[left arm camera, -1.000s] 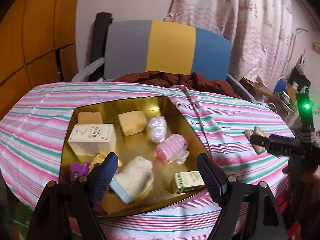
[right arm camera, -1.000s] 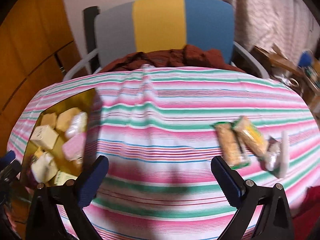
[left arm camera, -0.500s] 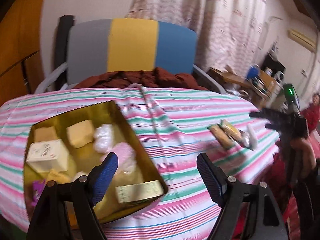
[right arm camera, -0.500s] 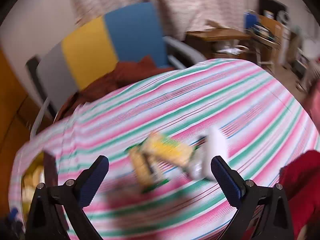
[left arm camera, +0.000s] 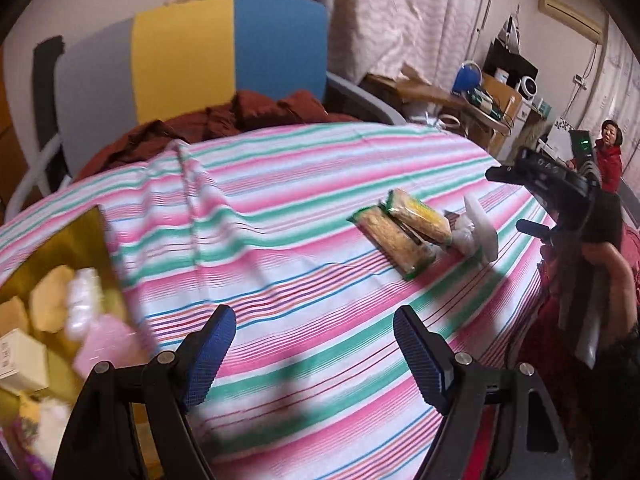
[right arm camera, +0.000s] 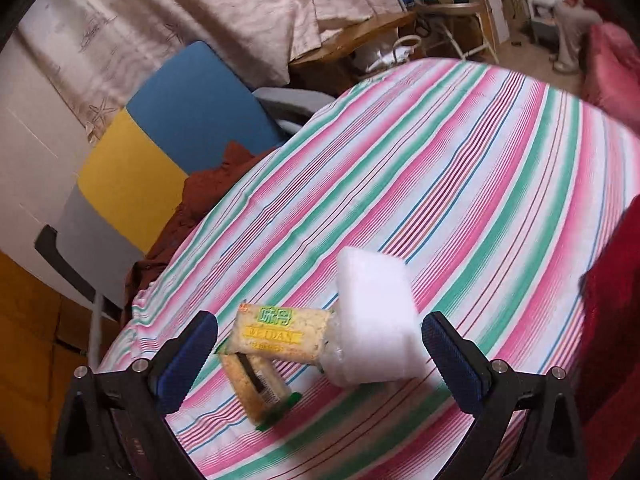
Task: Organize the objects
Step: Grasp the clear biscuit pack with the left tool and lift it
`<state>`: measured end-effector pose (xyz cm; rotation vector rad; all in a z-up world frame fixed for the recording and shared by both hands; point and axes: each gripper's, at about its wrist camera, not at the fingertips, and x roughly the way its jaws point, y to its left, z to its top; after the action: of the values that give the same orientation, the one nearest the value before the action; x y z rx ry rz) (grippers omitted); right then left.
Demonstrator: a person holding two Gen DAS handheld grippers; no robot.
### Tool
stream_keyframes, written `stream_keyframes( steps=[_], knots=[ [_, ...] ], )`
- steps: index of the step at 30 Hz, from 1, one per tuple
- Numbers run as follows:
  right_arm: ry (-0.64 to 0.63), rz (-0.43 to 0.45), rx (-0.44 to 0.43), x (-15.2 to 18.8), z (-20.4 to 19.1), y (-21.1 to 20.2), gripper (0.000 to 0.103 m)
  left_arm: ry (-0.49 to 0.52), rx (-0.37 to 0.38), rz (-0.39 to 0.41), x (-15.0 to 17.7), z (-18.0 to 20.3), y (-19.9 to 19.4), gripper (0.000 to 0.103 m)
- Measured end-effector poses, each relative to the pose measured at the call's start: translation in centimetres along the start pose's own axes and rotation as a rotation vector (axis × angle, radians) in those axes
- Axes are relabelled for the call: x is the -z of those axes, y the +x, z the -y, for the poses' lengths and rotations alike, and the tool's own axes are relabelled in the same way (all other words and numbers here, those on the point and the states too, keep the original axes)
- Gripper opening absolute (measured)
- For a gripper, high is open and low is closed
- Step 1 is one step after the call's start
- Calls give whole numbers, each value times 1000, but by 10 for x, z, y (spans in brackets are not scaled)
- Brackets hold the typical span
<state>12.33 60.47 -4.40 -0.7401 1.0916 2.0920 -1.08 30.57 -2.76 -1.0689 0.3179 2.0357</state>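
We record a worktop under a striped cloth, with a gold tray of sorted items at its left edge. Well apart from the tray, toward the right side, lies a small cluster: a white foam block, a yellow snack packet overlapping a second packet, and a crumpled clear wrapper touching the block. The right tool is released, jaws wide, empty, and hovers directly over the cluster, which sits between its fingers. The left tool is likewise released and empty, over bare cloth between tray and cluster. We judge the right hand nearer. The yellow packet's long axis runs across the jaw gap, so the wrist would need turning.
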Motion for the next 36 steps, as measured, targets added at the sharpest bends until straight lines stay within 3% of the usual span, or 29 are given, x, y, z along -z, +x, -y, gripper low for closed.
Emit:
stream_keyframes(
  steps=[13,28,33,36],
  knots=[
    [55,-15,-81,0,11,1,103,25,71,-112,-43,52,90,82],
    [95,-50,-147,-1,17,7,103,41,10,-206,-70,82,176,82],
    [94,-59,-145,-1,17,9,103,74,4,-138,-66,76,177,82],
    [92,-62,-134,-1,16,10,103,73,-15,-125,-62,70,171,66]
  ],
)
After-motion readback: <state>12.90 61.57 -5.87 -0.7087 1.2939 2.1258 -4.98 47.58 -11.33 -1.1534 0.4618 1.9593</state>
